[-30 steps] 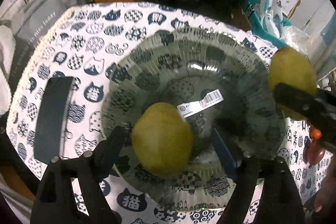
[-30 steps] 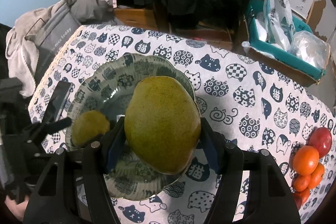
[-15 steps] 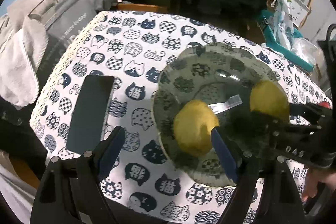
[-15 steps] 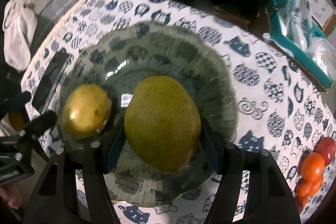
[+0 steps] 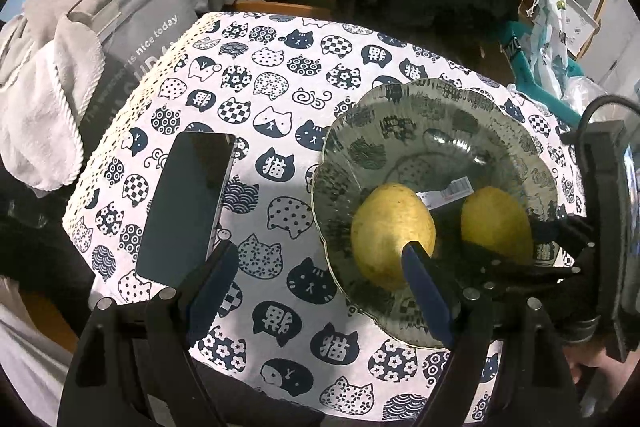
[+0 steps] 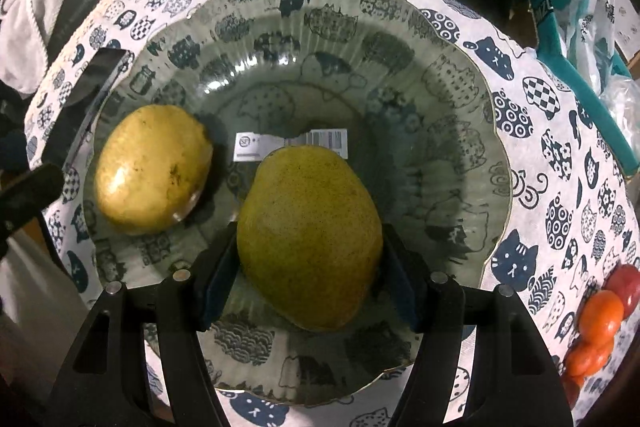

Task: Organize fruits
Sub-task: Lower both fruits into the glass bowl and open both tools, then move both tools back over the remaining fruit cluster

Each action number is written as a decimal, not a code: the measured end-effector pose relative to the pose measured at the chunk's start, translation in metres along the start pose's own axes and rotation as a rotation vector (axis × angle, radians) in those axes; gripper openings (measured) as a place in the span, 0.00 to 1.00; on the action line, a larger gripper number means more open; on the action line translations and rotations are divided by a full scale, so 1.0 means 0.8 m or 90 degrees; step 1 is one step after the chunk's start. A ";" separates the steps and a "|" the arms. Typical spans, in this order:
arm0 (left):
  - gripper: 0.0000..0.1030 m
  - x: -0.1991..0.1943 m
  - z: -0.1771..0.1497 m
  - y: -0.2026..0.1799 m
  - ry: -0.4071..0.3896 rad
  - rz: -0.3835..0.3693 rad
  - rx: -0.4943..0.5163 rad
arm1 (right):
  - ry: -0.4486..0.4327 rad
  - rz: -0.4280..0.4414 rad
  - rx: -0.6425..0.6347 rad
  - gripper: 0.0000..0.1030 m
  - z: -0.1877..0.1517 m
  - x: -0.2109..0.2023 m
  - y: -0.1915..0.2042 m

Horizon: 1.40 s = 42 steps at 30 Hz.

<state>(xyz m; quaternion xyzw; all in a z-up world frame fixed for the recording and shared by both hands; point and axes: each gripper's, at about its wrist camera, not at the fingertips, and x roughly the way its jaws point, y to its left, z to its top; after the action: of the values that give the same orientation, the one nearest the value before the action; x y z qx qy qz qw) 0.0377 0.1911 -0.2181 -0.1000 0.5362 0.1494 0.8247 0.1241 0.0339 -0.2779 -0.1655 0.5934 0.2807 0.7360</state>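
Note:
Two yellow-green pears lie on a glass plate [image 5: 420, 115] [image 6: 360, 27] over the cat-print tablecloth. The smaller pear [image 5: 392, 235] [image 6: 152, 167] rests on the plate's left side. The larger pear [image 6: 310, 247] [image 5: 496, 223] sits near the middle, just below a barcode sticker [image 6: 292, 143]. My right gripper [image 6: 310, 231] straddles the larger pear with its jaws opening, and thin dark gaps show beside the fruit. My left gripper [image 5: 318, 255] stands open and empty, its right finger in front of the smaller pear and its left finger by the phone.
A black phone [image 5: 188, 203] [image 6: 88, 87] lies on the cloth left of the plate. Several oranges [image 6: 600, 319] and a red fruit [image 6: 624, 283] sit at the table's right edge. A grey bag [image 5: 132, 27] with a towel is on the left, and a teal bin [image 5: 532, 79] is at the back right.
My left gripper pulled back and leftwards off the smaller pear, leaving it on the plate. My right gripper came down with the larger pear until it sat on the plate, and its jaws widened slightly.

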 end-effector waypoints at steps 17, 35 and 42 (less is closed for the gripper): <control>0.83 -0.061 0.011 -0.014 -0.068 -0.047 -0.006 | -0.167 -0.002 0.064 0.79 0.003 -0.126 -0.030; 0.83 -0.145 0.010 -0.073 -0.162 -0.105 0.034 | -0.331 -0.098 0.104 0.79 -0.076 -0.278 -0.089; 0.83 -0.186 0.001 -0.097 -0.215 -0.113 0.062 | -0.372 -0.114 0.116 0.79 -0.114 -0.322 -0.108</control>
<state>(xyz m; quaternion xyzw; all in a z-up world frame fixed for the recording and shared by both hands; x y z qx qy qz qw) 0.0090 0.0977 -0.0811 -0.0799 0.3860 0.0647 0.9168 0.0701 -0.1422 -0.0589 -0.0630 0.3626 0.1964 0.9088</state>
